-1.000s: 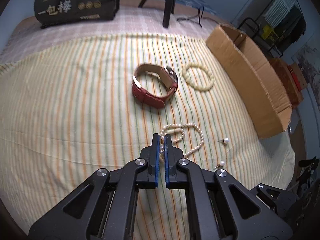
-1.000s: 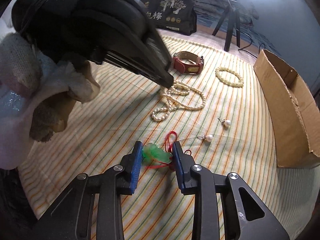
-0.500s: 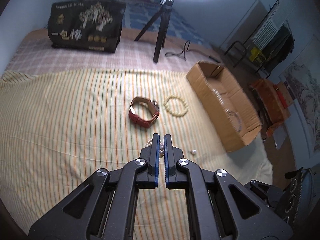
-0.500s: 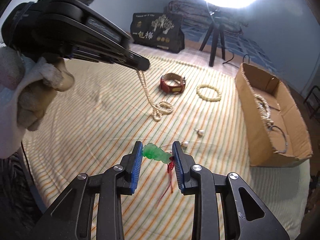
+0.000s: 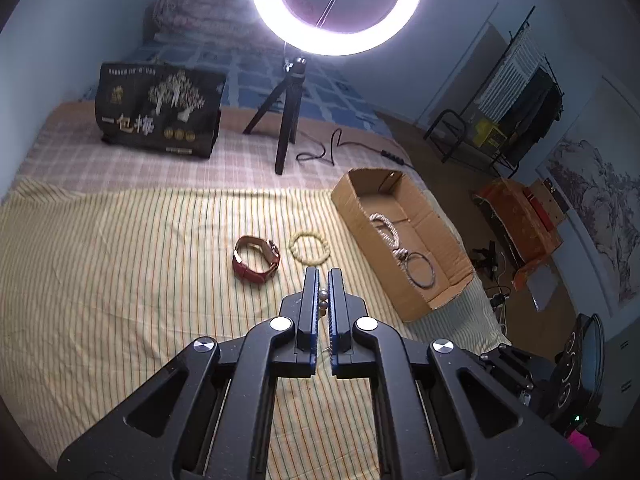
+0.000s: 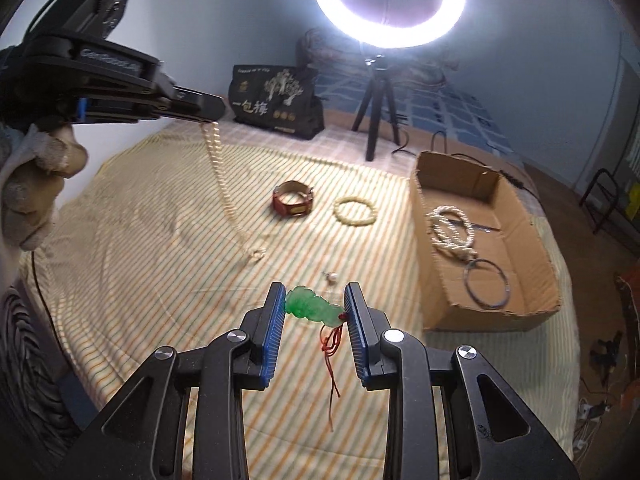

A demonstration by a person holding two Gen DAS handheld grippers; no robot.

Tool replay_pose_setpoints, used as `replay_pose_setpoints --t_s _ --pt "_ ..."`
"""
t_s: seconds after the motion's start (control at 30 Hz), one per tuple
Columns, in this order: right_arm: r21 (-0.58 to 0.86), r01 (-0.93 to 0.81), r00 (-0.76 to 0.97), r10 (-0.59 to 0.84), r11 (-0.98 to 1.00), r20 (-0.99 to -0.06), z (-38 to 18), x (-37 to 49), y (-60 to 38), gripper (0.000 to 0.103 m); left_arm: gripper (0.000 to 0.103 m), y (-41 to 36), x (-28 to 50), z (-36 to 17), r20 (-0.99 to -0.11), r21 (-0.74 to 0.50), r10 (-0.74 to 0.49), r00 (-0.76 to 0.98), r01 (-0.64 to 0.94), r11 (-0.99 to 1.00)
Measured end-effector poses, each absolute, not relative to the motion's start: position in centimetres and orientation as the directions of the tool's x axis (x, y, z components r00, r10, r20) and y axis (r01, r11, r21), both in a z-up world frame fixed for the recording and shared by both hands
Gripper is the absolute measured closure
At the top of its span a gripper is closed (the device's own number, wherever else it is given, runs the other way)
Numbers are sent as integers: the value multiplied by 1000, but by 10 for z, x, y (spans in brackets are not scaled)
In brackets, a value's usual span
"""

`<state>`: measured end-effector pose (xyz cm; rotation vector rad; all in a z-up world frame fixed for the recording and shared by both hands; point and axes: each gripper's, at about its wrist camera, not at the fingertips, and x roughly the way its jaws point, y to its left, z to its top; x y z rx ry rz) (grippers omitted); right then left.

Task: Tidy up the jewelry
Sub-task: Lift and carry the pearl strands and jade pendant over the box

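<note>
Above the striped bedsheet, the left gripper has its jaws nearly closed on a pearl necklace, a few beads showing in the narrow gap between the blue pads. From the right wrist view that necklace hangs down from the gripper tip in a long strand, and its lower end appears to just reach the sheet, though blur makes this hard to confirm. The right gripper, also raised over the sheet, pinches a green pendant crosswise between its jaws, which stand moderately apart at the pendant's length; a red cord dangles from the pendant's right end. On the sheet lie a red-strapped watch and, just beside it to the right, a pale bead bracelet. A single pearl earring rests near the pendant. To the right sits an open cardboard box that holds a coiled string of white beads and a thin metal bangle. Behind stand a ring light on a tripod and a black bag.
</note>
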<state>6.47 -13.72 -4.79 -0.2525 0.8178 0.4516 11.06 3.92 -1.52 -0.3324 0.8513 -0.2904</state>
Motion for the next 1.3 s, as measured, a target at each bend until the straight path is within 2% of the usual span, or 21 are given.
replay_pose_setpoints --t_s 0.67,1.3 --pt "-85 -403 659 224 911 -718 0 87 -208 75 101 -10 112 49 -610 -371 -424 669 231 899" --pt "-86 -341 693 189 936 -695 15 169 -265 75 101 -98 160 88 -568 -350 -498 655 355 867"
